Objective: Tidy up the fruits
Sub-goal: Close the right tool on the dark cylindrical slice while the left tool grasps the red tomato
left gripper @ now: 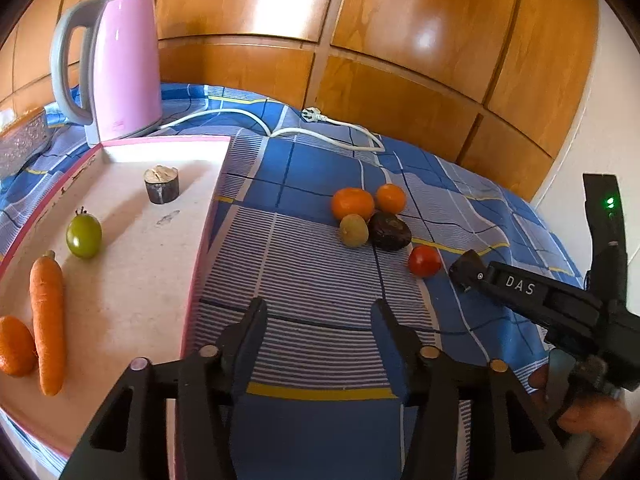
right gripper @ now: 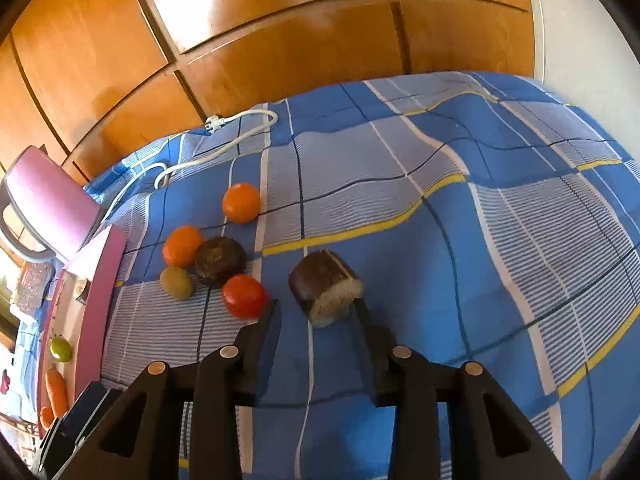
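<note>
I see the checked blue cloth covering the table, the pink kettle at its far edge. The pink-rimmed tray holds a carrot and a green tomato. My left gripper gapes empty beside the tray's edge. My right gripper stands slightly parted around a cut brown fruit piece; I cannot tell whether its pads press on it.
</note>
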Available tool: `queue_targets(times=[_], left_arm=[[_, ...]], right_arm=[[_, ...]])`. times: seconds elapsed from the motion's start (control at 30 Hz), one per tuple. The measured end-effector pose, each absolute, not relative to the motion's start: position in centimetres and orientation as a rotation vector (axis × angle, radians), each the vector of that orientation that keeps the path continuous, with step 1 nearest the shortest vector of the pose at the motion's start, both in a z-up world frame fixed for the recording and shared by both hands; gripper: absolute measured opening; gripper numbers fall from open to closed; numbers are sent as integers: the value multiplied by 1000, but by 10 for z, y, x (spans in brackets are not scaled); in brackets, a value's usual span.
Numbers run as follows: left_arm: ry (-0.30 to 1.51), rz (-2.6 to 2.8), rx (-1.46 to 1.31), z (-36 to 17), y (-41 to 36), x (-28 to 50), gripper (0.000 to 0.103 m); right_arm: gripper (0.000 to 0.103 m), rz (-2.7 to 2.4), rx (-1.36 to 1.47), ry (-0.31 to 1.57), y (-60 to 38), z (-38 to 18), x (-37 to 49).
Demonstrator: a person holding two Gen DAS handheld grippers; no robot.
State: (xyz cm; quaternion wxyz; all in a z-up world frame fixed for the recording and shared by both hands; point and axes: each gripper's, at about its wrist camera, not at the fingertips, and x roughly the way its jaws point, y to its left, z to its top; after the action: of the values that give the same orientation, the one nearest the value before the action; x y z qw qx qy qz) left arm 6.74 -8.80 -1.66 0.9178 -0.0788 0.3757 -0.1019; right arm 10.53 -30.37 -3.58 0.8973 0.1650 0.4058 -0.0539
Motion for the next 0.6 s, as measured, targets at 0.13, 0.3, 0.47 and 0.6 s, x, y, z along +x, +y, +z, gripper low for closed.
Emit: queue_targets(times=[0.13, 0.3, 0.47, 0.6], left_arm=[[760, -221, -167, -15, -89, 66, 66], [788, -260, -157, -19, -95, 65, 69], [786, -276, -177, -17, -95, 65, 68], [765, -295, -161, -12, -99, 68, 53]], right_arm=[[38, -130, 340, 839, -309, -37, 112], [38, -121, 320, 837, -307, -38, 120], [36, -126, 324, 843, -309, -39, 117], [36, -134, 364, 845, -317, -40, 115]])
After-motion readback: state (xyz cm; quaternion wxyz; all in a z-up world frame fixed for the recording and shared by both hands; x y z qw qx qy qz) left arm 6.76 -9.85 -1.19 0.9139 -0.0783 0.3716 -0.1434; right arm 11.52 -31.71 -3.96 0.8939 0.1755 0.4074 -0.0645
